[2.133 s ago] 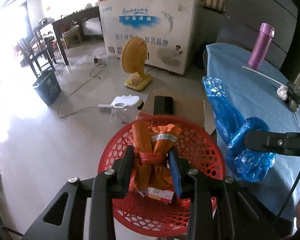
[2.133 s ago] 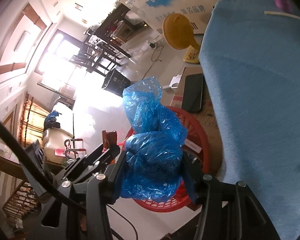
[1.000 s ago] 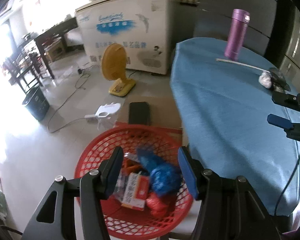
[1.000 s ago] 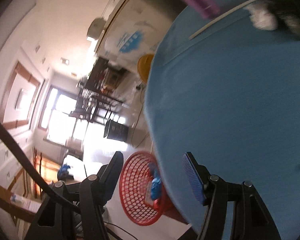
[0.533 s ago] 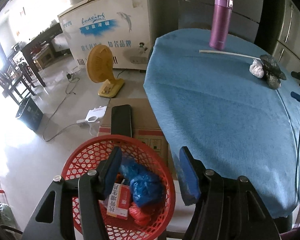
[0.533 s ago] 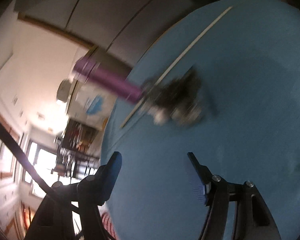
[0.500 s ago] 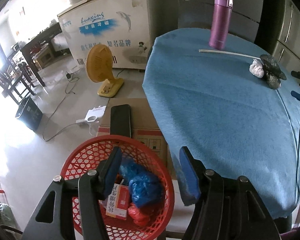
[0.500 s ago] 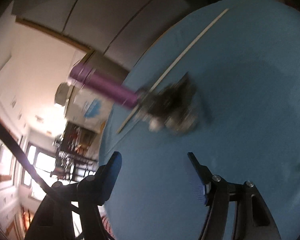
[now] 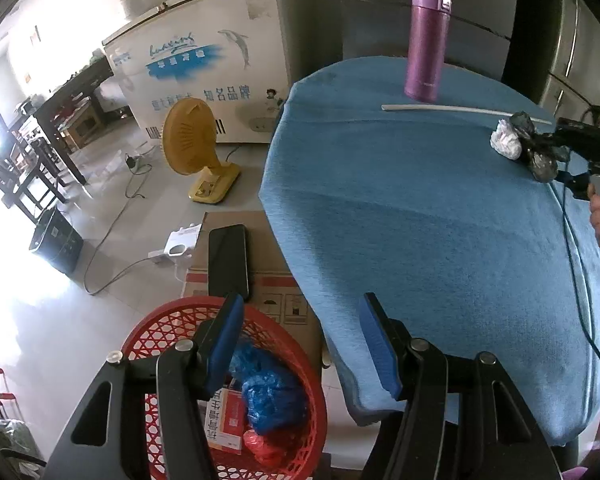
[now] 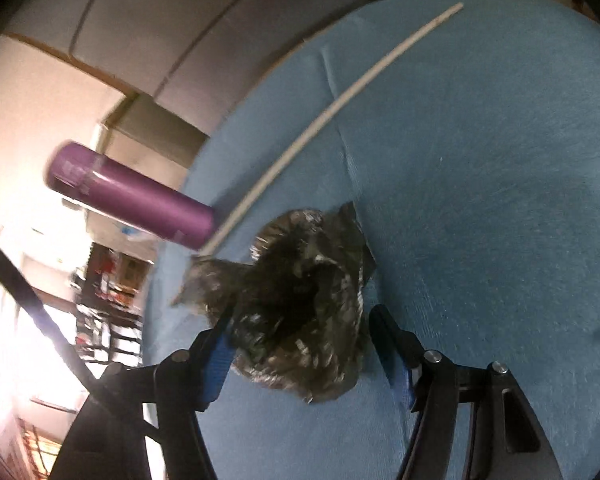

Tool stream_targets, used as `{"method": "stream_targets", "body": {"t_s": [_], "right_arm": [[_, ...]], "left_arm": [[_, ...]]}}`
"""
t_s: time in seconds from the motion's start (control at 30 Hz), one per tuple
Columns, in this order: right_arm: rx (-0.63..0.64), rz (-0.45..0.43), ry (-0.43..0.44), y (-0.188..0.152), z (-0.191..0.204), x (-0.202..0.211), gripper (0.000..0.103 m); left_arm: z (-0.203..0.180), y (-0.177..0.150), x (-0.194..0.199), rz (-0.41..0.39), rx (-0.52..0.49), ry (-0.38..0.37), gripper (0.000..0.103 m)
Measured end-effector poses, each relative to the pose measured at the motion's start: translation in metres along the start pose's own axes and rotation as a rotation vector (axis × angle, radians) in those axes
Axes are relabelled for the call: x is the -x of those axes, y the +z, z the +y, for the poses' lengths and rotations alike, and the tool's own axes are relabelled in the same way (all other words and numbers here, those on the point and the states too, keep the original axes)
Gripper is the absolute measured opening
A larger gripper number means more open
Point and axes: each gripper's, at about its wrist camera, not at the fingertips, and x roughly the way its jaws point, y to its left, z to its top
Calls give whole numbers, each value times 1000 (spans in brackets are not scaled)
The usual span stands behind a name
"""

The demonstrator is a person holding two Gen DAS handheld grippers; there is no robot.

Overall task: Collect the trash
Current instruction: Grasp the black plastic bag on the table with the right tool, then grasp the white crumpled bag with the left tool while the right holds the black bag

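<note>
A crumpled dark wrapper lies on the blue table, with a white paper wad right beside it. My right gripper straddles the wrapper and its jaws are closing; the left pad touches it, while a small gap remains at the right pad. From the left wrist view the right gripper sits at the far right, around the wrapper. My left gripper is open and holds nothing, above the table's near edge. The red basket below holds a blue bag and a carton.
A purple flask and a long white stick stand at the table's far side. A phone lies on a cardboard box beside the basket. On the floor are a yellow fan, a white freezer and a black bin.
My right gripper has swept across the table to the dark wrapper, which now lies between its fingers. The left gripper has drifted a little along the table edge, still open.
</note>
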Motion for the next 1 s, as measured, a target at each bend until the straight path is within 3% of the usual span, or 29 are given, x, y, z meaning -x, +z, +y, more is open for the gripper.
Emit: {"method": "stream_targets", "body": {"t_s": [0.03,0.1,0.2,0.33,0.43,0.7,0.83,0.93,1.0], "right_arm": [[31,-9,-20,0,4,-1,51],[74,10,-45,-1,11,-6,40],[134,-17,-91,-6,17,-1,37],[115,-54,-45,-9,8,20,36],[60,-131,37,-8,-11,45,36],[-34,-264,127,-11,-58,75,36],[-53,-288,162,-20,-73,71,36],[-48,-308,190,-24,-78,68,36],[-87,-275,188,-21,-87,60,36]], "left_arm": [[-1,0,-1,3,-3,0,61],[-4,1,-1,8,-10,2,61],[-9,5,-1,12,-20,-2,61],[-24,18,3,-3,-60,-21,61],[-52,37,11,-40,-121,-48,61],[-159,100,4,-163,-306,-163,69],[-206,134,-24,-131,-310,-262,72],[-236,150,-44,-114,-307,-295,72],[-254,157,-58,-105,-320,-290,73]]}}
